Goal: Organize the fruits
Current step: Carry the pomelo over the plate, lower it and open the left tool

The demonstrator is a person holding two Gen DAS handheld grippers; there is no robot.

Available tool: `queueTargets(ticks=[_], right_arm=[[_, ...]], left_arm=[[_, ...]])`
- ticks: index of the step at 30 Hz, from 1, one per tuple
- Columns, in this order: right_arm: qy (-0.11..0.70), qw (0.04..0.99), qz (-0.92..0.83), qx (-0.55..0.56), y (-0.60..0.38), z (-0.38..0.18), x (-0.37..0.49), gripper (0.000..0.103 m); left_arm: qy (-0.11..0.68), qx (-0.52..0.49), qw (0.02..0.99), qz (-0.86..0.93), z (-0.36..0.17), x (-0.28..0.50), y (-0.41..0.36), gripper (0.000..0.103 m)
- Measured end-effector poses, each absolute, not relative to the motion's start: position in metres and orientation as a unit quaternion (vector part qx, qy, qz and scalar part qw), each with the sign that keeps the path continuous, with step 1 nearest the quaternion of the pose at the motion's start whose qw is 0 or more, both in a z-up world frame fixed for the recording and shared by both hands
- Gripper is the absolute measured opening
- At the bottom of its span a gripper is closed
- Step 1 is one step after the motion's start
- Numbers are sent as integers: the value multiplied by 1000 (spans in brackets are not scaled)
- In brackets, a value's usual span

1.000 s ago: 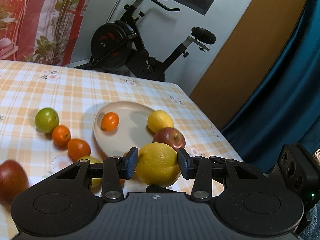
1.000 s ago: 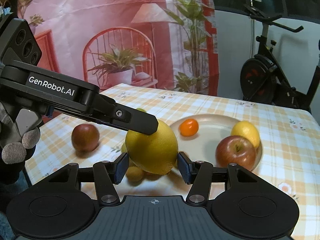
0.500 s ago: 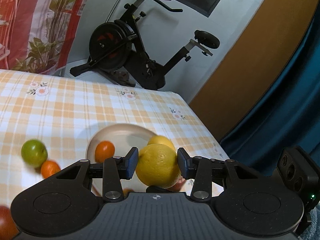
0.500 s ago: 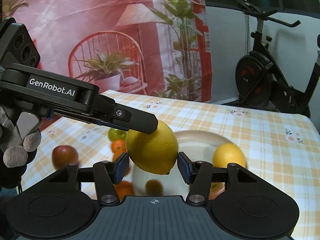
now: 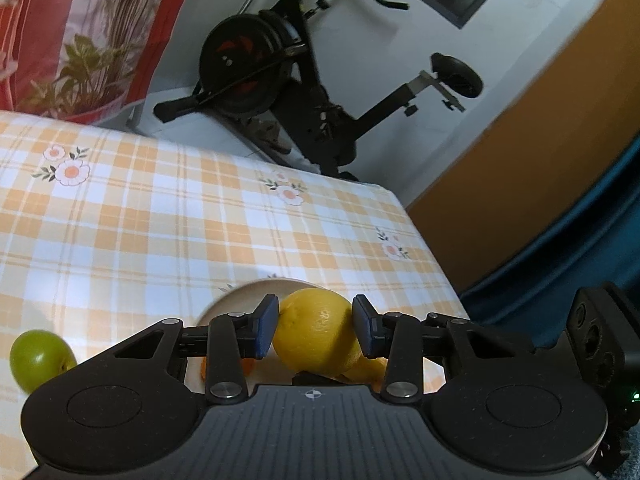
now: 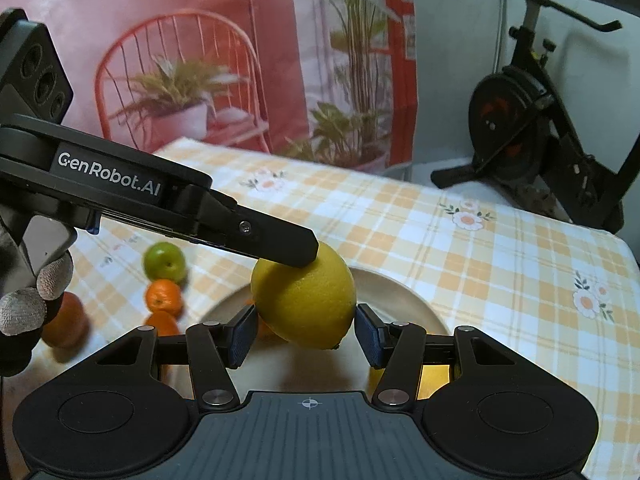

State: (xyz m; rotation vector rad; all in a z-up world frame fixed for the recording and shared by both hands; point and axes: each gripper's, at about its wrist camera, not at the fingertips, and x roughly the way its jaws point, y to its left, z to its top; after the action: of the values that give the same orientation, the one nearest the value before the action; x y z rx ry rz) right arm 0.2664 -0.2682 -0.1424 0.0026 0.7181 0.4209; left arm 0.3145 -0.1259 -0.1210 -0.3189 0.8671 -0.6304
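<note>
A big yellow lemon [image 5: 316, 332] hangs over the beige plate [image 5: 240, 294]. My left gripper [image 5: 314, 312] is closing, and both its pads press on the lemon's sides. In the right wrist view the same lemon [image 6: 304, 300] sits between the pads of my right gripper [image 6: 306, 320], which touch it on both sides. One left finger [image 6: 280, 240] lies across its top. Below it, the plate [image 6: 400, 288] holds a smaller lemon [image 6: 432, 376], partly hidden. A green fruit [image 6: 165, 261] and two mandarins [image 6: 163, 298] lie left of the plate.
A gloved hand [image 6: 24, 304] holds the left gripper, with an orange [image 6: 66, 320] behind it. The checked tablecloth [image 5: 160, 220] ends at its right edge [image 5: 432, 264]. An exercise bike [image 5: 280, 80] stands beyond the table's far side, and a blue curtain [image 5: 580, 240] hangs right.
Both grippers have carried the lemon forward over the plate. The loose fruit has slid down and left in both views, and the red apples have dropped out of sight.
</note>
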Motion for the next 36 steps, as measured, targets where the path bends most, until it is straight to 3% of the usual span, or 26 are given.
queueTargets(ticks=[10,15,36], right_arm=[[395,896,202,-14,-263,-157,305,49],[403,893,201,-16,-263,-160,311,49],[380,907,177,-39,-262,-144,293,48]], left_arm=[[427,-149,843,-292,-138,342,-128,43],[436,-140,841,-288,-143,347,-130,36],[415,-126,865,-253,-123,336,-114,35]])
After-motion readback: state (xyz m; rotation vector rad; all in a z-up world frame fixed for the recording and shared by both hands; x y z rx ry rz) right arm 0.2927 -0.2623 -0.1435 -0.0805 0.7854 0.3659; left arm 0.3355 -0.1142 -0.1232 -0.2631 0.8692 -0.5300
